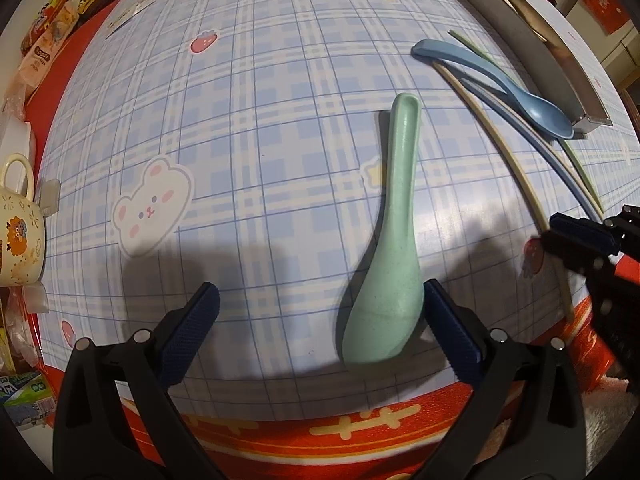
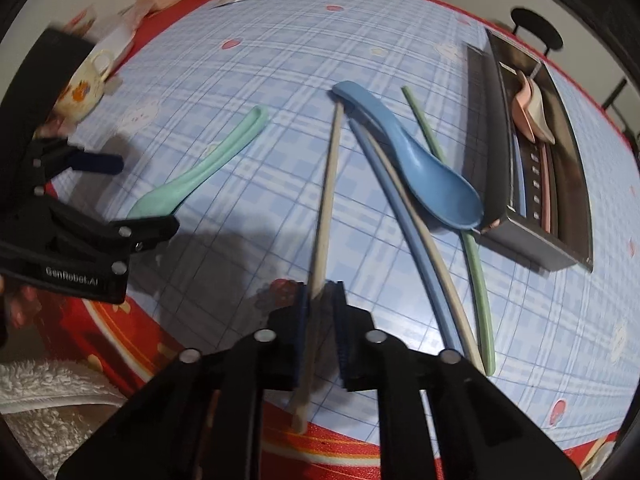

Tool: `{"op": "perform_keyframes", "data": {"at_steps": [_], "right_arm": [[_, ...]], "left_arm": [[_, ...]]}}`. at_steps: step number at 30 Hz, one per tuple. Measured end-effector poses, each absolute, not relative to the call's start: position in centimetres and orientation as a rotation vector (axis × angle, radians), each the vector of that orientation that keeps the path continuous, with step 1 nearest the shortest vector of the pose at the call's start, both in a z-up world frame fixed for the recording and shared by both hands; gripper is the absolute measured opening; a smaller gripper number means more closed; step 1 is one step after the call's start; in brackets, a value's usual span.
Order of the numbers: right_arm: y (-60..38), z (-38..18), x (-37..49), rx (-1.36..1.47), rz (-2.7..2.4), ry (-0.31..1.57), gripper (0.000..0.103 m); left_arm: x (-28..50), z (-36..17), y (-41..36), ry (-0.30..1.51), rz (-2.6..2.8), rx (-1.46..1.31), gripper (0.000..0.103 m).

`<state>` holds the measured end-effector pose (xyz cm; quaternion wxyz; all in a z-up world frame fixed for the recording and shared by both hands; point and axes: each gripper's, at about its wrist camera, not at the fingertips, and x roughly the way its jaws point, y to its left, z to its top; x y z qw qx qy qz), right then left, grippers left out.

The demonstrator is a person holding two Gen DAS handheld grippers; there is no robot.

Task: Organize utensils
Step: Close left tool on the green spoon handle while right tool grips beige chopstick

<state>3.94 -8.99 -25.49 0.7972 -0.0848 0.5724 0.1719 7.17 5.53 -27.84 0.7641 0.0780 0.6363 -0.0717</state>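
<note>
Nearest to us, our right gripper (image 2: pixel 320 300) is clamped on a beige chopstick (image 2: pixel 326 200); its lower end runs down between the pads and comes out below them over the red table edge. The pads are blurred, so we read the contact mainly from the chopstick's line passing through them.

Our left gripper (image 1: pixel 320 320) stands with its jaws wide apart, pointing down at the checked tablecloth (image 1: pixel 240 120). The bowl of a green spoon (image 1: pixel 384 280) lies between the pads, hard against the right one; whether it touches we cannot tell.

Just beyond the held chopstick lie a blue chopstick (image 2: pixel 404 216) and another beige chopstick (image 2: pixel 432 240) side by side, then a green chopstick (image 2: pixel 476 272). A blue spoon (image 2: pixel 416 160) rests across them and hides their middle stretches.

Farther off stands a metal tray (image 2: pixel 492 128) holding a pink spoon (image 2: pixel 523 108) and a cream spoon (image 2: pixel 540 116), overlapped so that neither shows whole; more chopsticks lie in it, hard to tell apart.

At the far left a mug (image 1: pixel 20 232) is cut off by the frame, and the packets (image 1: pixel 60 12) behind it are too distorted to read.
</note>
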Motion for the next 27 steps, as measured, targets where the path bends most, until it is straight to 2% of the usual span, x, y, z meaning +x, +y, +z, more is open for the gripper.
{"op": "perform_keyframes", "data": {"at_steps": [7, 13, 16, 18, 19, 22, 24, 27], "right_arm": [[-9.3, -25.8, 4.4, -0.176, 0.374, 1.218, 0.007], [-9.5, -25.8, 4.4, -0.169, 0.378, 1.213, 0.007], [-9.6, -25.8, 4.3, -0.167, 0.379, 1.211, 0.007], [-9.6, -25.8, 4.3, -0.163, 0.380, 1.211, 0.007], [-9.6, -25.8, 4.3, -0.160, 0.380, 1.211, 0.007], [-9.7, -25.8, 4.3, -0.151, 0.382, 1.210, 0.007], [-9.8, -25.8, 4.3, -0.142, 0.384, 1.208, 0.007], [-9.8, -25.8, 4.3, -0.140, 0.384, 1.208, 0.007]], "left_arm": [[6.1, -27.1, 3.3, 1.350, -0.159, 0.355, 0.097], [5.0, -26.4, -0.3, 1.277, -0.179, 0.597, 0.086], [4.6, -26.2, -1.7, 1.252, -0.203, 0.674, 0.072], [4.5, -26.1, -2.6, 1.243, -0.228, 0.710, 0.050], [4.5, -26.5, -2.9, 1.248, -0.220, 0.732, 0.026], [4.8, -26.3, -2.5, 1.247, -0.215, 0.696, 0.024], [5.6, -25.4, -0.8, 1.275, -0.242, 0.545, 0.022], [7.2, -24.5, 3.0, 1.347, -0.281, 0.174, 0.018]]}}
